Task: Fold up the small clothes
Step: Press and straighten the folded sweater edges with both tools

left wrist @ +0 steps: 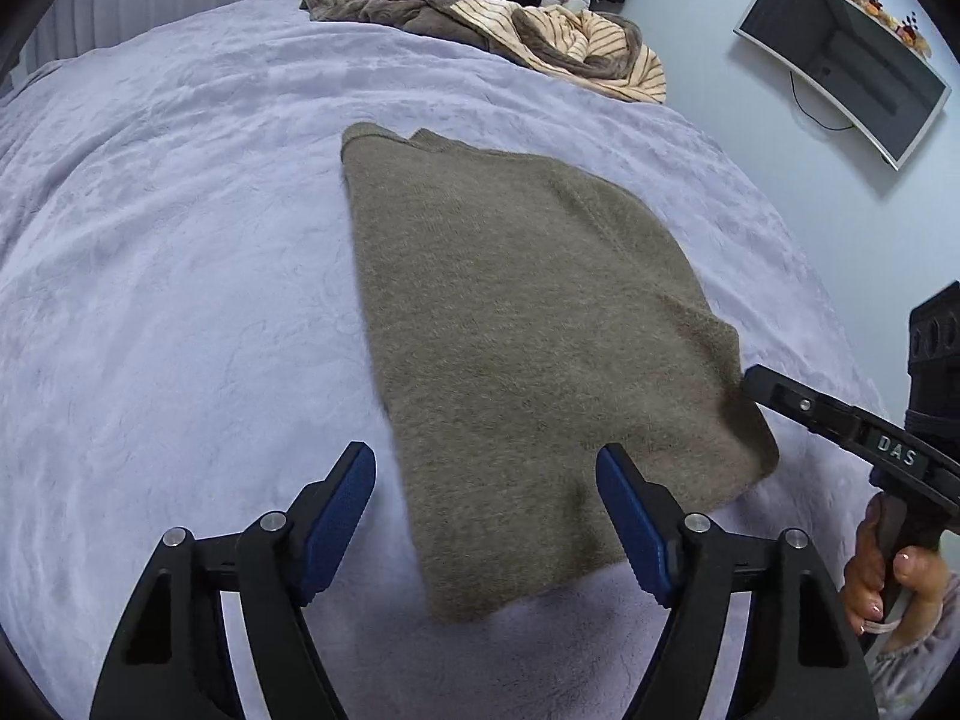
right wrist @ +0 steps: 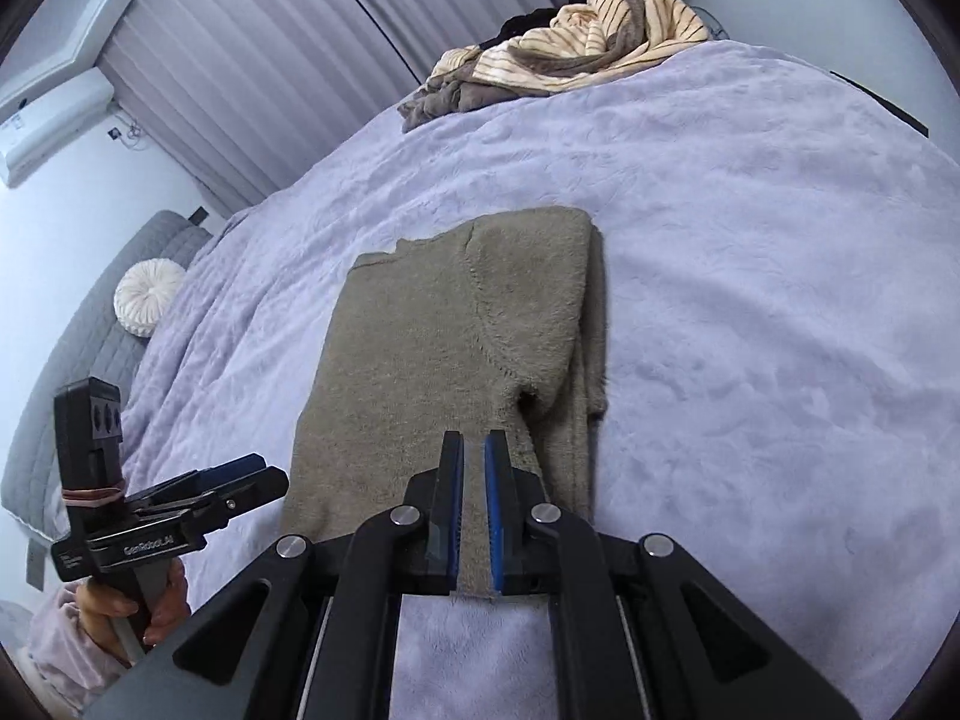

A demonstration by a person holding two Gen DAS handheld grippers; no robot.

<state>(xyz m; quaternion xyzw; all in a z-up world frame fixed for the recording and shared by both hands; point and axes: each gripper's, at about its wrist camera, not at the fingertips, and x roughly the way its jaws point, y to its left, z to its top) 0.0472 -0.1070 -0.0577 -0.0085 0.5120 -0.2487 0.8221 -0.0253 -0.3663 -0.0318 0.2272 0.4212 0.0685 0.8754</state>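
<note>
An olive-brown knitted sweater (left wrist: 516, 312) lies folded lengthwise on the lilac bedspread (left wrist: 180, 276). My left gripper (left wrist: 486, 456) hovers over its near left corner with blue pads wide apart, and nothing is pressed between them. In the right wrist view the left gripper (right wrist: 270, 477) sits beside the sweater's (right wrist: 432, 348) left edge. My right gripper (right wrist: 474, 438) has its pads almost together on the sweater's near hem, with a strip of fabric drawn up between them. From the left wrist view the right gripper (left wrist: 750, 375) meets the cloth's right edge.
A heap of striped and brown clothes (left wrist: 540, 42) lies at the bed's far side, with dark garments behind it. A monitor (left wrist: 840, 66) hangs on the wall to the right. A round white cushion (right wrist: 147, 297) rests on the grey headboard. A hand (left wrist: 888, 582) holds the right gripper's handle.
</note>
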